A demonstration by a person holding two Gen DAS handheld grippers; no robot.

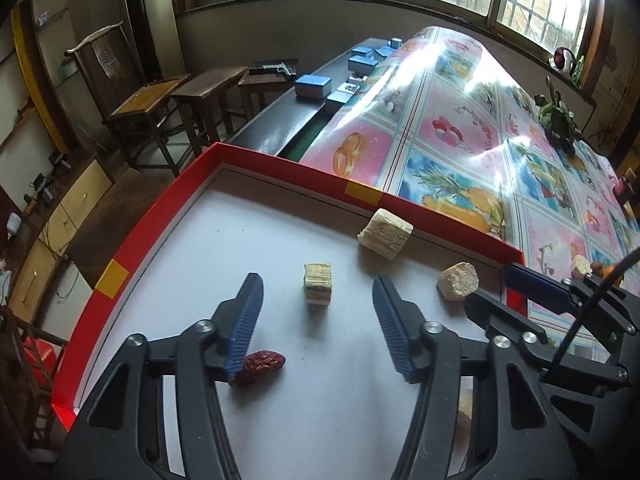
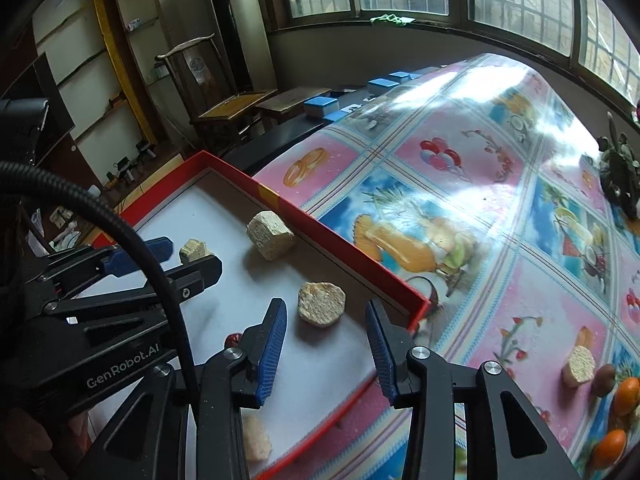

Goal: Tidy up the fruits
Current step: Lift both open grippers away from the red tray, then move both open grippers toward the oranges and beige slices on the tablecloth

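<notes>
A red-rimmed tray [image 1: 280, 160] with a white floor holds a layered cube [image 1: 317, 289], a pale block [image 1: 385, 238], a beige octagonal piece [image 1: 458, 280] and a red date [image 1: 262, 365]. My left gripper [image 1: 317, 279] is open over the tray. The cube lies just beyond its tips, and the date rests on the floor against its left finger. My right gripper [image 2: 325, 306] is open at the tray's near right corner. The beige octagonal piece [image 2: 322, 304] sits loose between its tips with gaps on both sides. Another pale piece [image 2: 256, 436] lies under this gripper.
On the patterned tablecloth [image 2: 460, 168] at the right lie a pale piece [image 2: 578, 364], a brown fruit [image 2: 604, 378] and two oranges [image 2: 626, 394]. A potted plant [image 1: 558, 120] stands further back. Blue boxes [image 1: 314, 85], stools and a wooden chair [image 1: 148, 100] are beyond the tray.
</notes>
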